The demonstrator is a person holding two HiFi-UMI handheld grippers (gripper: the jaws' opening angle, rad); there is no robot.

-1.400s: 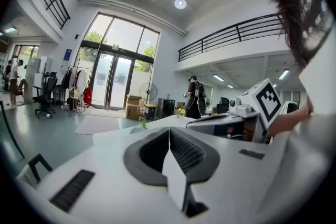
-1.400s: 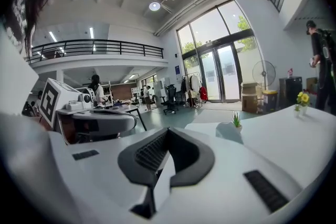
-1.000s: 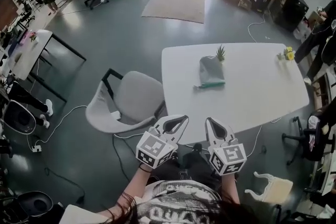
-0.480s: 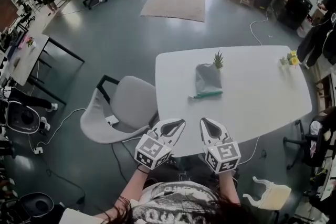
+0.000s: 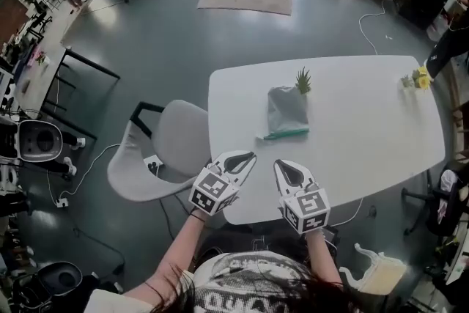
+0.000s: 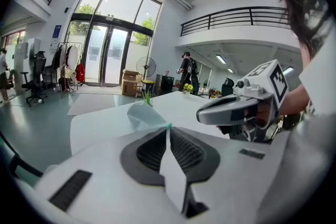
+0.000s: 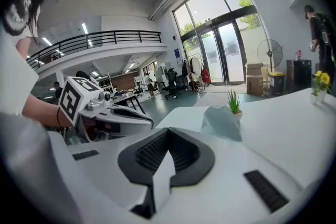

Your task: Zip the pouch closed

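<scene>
From the head view, the grey pouch [image 5: 287, 108] lies flat on the white tabletop [image 5: 366, 132], its far corner just beside the small potted plant [image 5: 302, 80] and its teal zipper edge [image 5: 286, 133] on the side away from the plant. The left gripper [image 5: 248, 156] and right gripper [image 5: 281, 166] hover side by side over the tabletop's near edge, well apart from the plant; a grey chair [image 5: 172, 146] stands to the left. In the left gripper view, the fingers are pressed together with nothing between them, and the pouch [image 6: 143, 115] shows beyond their tips, in front of the plant [image 6: 147, 98]. In the right gripper view, the fingers are likewise pressed together and empty, with the pouch [image 7: 220, 119] lying ahead, touching the plant [image 7: 232, 102].
</scene>
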